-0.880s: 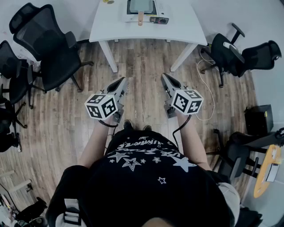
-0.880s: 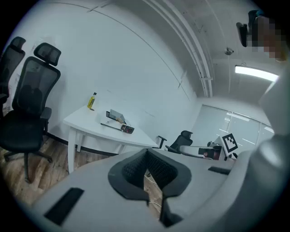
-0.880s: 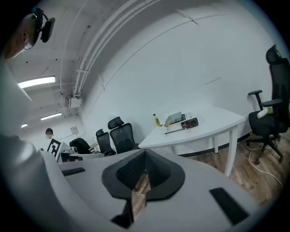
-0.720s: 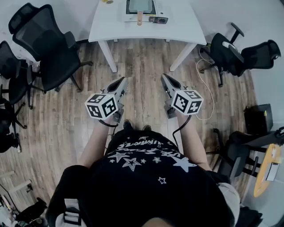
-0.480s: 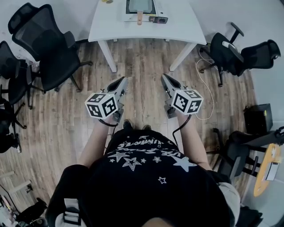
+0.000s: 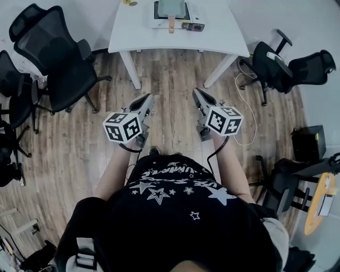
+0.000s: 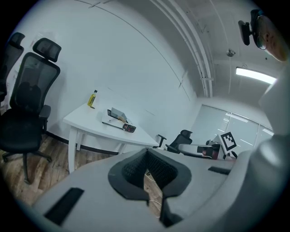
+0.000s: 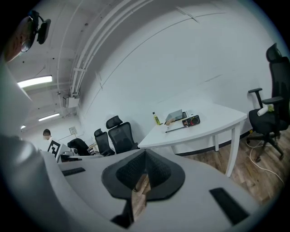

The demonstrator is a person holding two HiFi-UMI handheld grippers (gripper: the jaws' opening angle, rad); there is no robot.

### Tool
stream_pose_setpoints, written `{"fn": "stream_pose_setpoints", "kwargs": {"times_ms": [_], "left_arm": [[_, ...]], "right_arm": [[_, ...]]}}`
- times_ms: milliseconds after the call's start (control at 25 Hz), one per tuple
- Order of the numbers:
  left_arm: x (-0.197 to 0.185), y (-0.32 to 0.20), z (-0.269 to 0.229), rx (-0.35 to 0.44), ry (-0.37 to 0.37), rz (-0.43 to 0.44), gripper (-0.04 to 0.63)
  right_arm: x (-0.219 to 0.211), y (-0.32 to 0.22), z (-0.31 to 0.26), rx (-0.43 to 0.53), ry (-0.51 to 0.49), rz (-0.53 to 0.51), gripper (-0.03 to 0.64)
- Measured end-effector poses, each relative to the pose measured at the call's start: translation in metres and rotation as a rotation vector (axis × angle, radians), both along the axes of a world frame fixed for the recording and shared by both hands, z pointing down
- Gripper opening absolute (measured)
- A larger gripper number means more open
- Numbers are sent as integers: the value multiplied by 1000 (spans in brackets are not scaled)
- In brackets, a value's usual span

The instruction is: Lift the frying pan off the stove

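Far ahead, a grey frying pan (image 6: pixel 171 7) with a wooden handle (image 6: pixel 171 24) sits on a white portable stove (image 6: pixel 187 21), on a white table (image 6: pixel 133 32). My left gripper (image 6: pixel 150 98) and right gripper (image 6: pixel 196 92) are held side by side over the wooden floor, well short of the table. Both are shut with nothing in them. In the left gripper view the pan (image 7: pixel 118 113) lies beyond the shut left gripper (image 7: pixel 147 152). In the right gripper view the pan (image 8: pixel 175 116) and stove (image 8: pixel 186 121) lie beyond the shut right gripper (image 8: pixel 145 154).
Black office chairs stand left (image 6: pixel 58 58) and right (image 6: pixel 281 61) of the table. A pale cable (image 6: pixel 245 103) trails over the floor at the right. A yellow bottle (image 7: pixel 92 99) stands on the table's far left corner. Wooden floor (image 6: pixel 170 74) lies between me and the table.
The table and stove have slid slightly lower in the head view. Both grippers stay shut and in almost the same place.
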State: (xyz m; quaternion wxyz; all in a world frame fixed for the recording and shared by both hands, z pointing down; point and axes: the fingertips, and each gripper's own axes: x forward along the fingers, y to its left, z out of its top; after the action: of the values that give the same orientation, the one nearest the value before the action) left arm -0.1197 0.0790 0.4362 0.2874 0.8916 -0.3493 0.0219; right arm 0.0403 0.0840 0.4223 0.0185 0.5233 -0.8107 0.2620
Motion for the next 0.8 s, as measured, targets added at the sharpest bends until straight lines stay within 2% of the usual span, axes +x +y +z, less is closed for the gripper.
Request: {"fn": "stream_pose_setpoints", "kwargs": {"times_ms": [520,800], "left_arm": [[-55,-25,22,-28,14,2,8],[-60,-32,34,-63,27,-1,8]], "right_arm": [[-44,-20,29,-73,-32,67,8],[-37,-32,45,-116,-26,122,9]]}}
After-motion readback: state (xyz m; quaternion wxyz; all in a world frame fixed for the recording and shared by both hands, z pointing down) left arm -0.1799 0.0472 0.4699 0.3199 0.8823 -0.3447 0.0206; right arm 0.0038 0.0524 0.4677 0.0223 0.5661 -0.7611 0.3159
